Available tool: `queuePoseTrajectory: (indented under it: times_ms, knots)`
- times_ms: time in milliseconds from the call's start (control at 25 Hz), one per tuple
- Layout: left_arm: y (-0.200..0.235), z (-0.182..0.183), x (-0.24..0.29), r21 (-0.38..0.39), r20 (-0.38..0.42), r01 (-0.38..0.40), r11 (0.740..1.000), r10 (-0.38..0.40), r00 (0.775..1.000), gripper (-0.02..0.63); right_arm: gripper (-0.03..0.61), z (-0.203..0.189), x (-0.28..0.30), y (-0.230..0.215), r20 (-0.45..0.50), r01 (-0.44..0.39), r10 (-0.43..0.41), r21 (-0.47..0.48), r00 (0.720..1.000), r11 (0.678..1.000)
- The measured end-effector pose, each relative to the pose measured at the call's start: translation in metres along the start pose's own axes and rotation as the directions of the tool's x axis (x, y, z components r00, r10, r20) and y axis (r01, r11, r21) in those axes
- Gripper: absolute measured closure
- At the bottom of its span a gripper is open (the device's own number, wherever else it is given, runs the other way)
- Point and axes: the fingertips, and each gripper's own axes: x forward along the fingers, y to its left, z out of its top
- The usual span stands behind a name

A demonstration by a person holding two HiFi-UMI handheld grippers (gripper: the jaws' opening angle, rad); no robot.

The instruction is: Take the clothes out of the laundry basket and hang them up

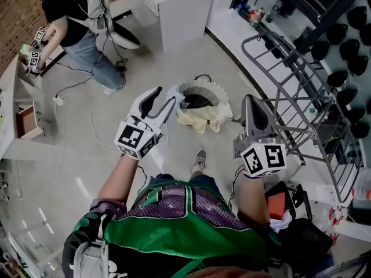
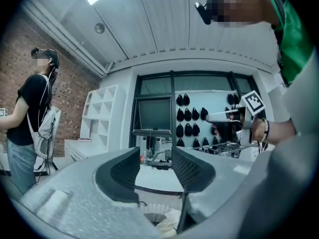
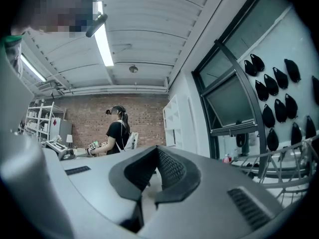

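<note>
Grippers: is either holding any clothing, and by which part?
Nothing held: left gripper open, empty; right gripper shut on nothing; clothes drape over the laundry basket.

The head view looks steeply down from above the wearer's chest onto the left gripper (image 1: 164, 96), the right gripper (image 1: 249, 100) and the laundry basket (image 1: 200, 94) beyond them. The left gripper view sits close behind its own jaws, facing roughly level toward the drying rack (image 2: 225, 147) and a wall of dark shapes (image 2: 188, 114), the basket at its lower edge. The right gripper view, equally close, faces a brick wall (image 3: 84, 116); all three views share the rack and a second person (image 3: 117, 133).
</note>
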Motion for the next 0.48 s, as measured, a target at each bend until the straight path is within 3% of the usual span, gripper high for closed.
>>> queuePoseTrajectory:
  times_ms: [200,480]
  knots:
    - [0.01,-0.061,0.011,0.091,-0.129,0.005,0.996,0.007,0.992,0.42,0.578,-0.038,0.011,-0.004,-0.052,0.019,-0.018,0.027,0.998,0.999]
    - [0.022,-0.145,0.029,0.115,-0.229,0.046,0.992,-0.018,0.973,0.42,0.578,-0.102,0.033,-0.017,-0.13,0.028,-0.022,0.046,0.991,0.999]
